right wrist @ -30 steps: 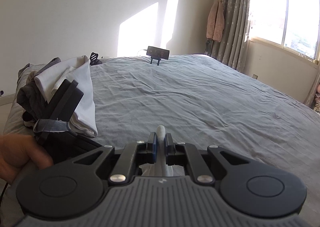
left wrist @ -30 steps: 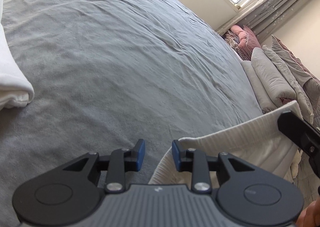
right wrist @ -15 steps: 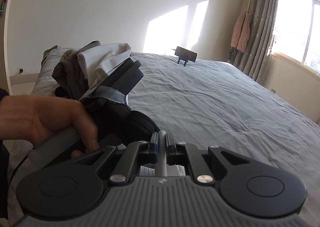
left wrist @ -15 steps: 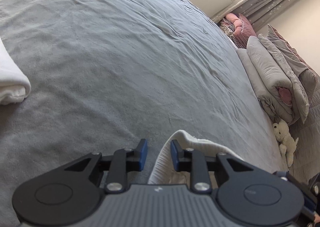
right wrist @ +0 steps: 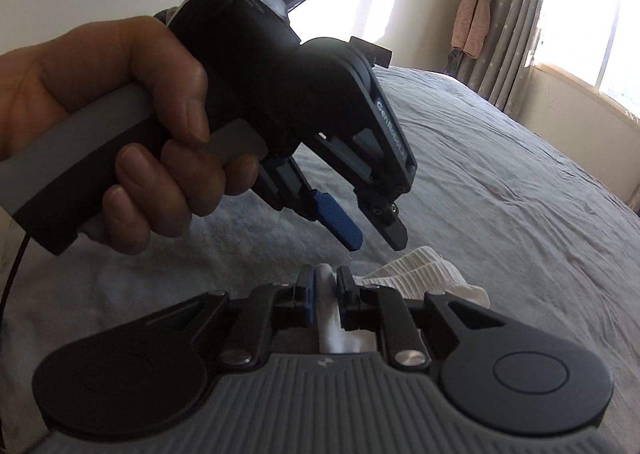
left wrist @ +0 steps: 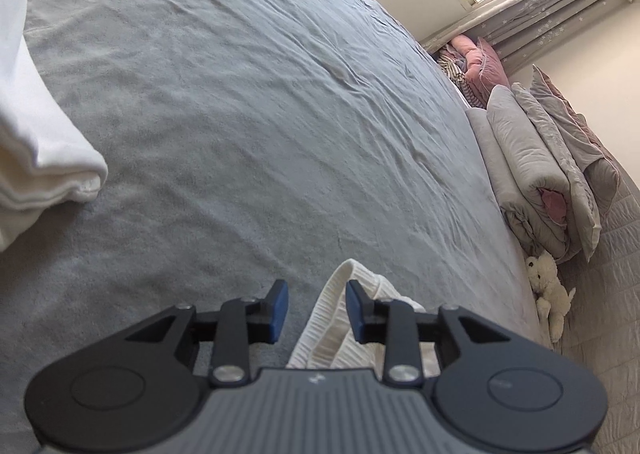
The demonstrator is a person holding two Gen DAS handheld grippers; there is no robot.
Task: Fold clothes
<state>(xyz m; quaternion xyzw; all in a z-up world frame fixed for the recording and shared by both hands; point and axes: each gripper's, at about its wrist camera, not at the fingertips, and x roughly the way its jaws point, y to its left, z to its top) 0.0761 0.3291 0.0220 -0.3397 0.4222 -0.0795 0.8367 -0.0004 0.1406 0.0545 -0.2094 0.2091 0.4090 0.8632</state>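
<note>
Garment position: white ribbed garment (left wrist: pixel 344 330) lies at lower centre of the left wrist view, between the fingers of the left gripper (left wrist: pixel 316 308), against the right pad.
Left gripper: jaws opening, pads spread, not pressing the cloth.
Right gripper (right wrist: pixel 325 294): jaws opening, a white fold between the pads; it seems to touch the left pad only, though the view is tight.
Hand (right wrist: pixel 116 126): grasps the left gripper's handle, upper left of the right wrist view.
Garment look: ribbed knit, off-white, bunched on the grey bedspread (left wrist: pixel 240 102).
Left edge: folded white cloth (left wrist: pixel 36 158).
Right side: rolled grey quilts (left wrist: pixel 536 170).
</note>
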